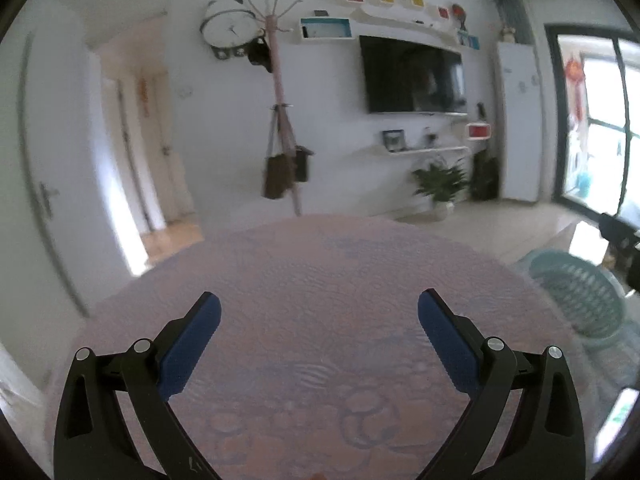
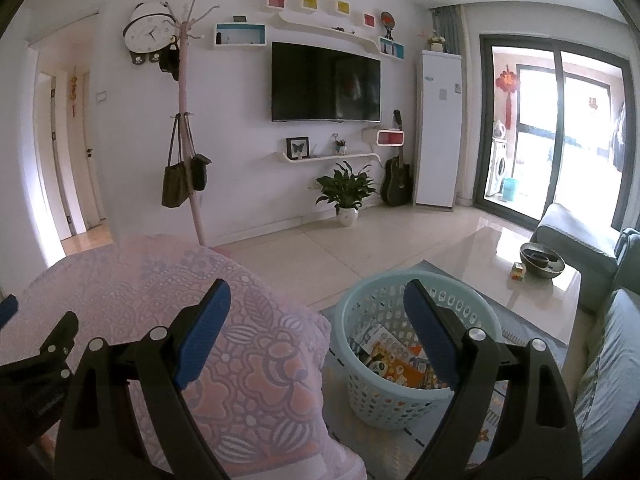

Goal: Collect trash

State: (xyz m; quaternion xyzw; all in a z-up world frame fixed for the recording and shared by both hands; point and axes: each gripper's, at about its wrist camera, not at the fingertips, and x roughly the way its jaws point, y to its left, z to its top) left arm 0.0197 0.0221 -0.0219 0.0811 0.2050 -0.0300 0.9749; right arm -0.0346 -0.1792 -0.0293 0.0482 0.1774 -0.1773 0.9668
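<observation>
A light blue perforated basket [image 2: 416, 396] stands on the floor to the right of the table, with several printed boxes and wrappers [image 2: 394, 356] inside it. My right gripper [image 2: 316, 300] hangs open above the gap between the table's edge and the basket, nothing between its blue pads. My left gripper [image 1: 319, 312] is open over the pink patterned tablecloth [image 1: 320, 280], holding nothing. In the left wrist view the basket [image 1: 580, 296] shows at the right, blurred. Part of the left gripper [image 2: 36, 360] shows at the lower left of the right wrist view.
A pink lace-patterned cloth covers the table [image 2: 168, 300]. A glass coffee table [image 2: 520, 280] with a dark bowl [image 2: 542, 264] stands to the right, beside a grey sofa [image 2: 576, 236]. A coat rack [image 2: 184, 128], a potted plant [image 2: 346, 196] and a guitar [image 2: 396, 176] line the far wall.
</observation>
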